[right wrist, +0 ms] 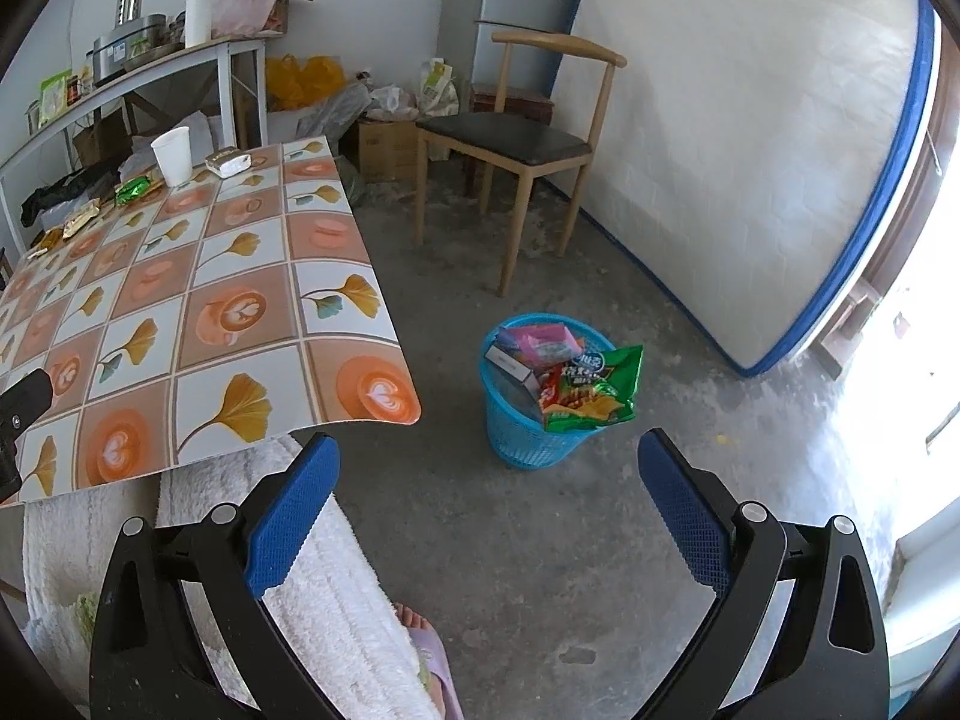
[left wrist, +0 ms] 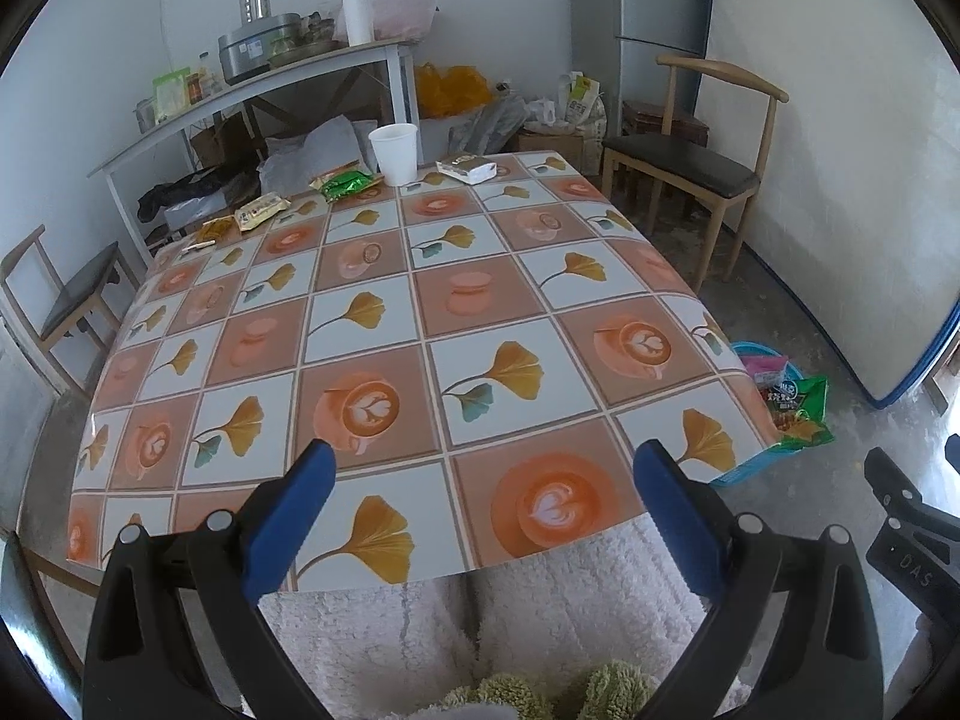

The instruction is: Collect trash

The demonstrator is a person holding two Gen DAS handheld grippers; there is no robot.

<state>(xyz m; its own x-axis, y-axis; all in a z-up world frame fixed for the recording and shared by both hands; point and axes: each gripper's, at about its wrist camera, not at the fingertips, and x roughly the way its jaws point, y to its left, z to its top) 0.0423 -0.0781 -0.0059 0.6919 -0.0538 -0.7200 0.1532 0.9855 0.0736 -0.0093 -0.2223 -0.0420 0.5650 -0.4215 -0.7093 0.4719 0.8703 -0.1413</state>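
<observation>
Blue plastic mesh forms the waste basket (right wrist: 528,420), which stands on the concrete floor (right wrist: 540,540) just off the worktop's (right wrist: 240,324) near corner. It is heaped past the rim: a green snack bag (right wrist: 600,387) leans over its edge, with a pink packet (right wrist: 540,341) and a small white box (right wrist: 510,365) behind.

On the worktop, the remaining trash sits along the far edge: a white paper cup (left wrist: 394,153), upright, whose inside is out of sight; a white wrapped packet (left wrist: 467,168) just to its right; a green foil wrapper (left wrist: 347,185) and yellowish wrappers (left wrist: 259,211) to its left. The near and middle stretch of the patterned cloth is bare.

The left claw (left wrist: 483,516) hangs over the near edge, spread wide, holding nothing. The right claw (right wrist: 483,516) is likewise spread wide and unloaded, above open floor near the basket. A wooden chair (right wrist: 522,144) stands well beyond the basket.
</observation>
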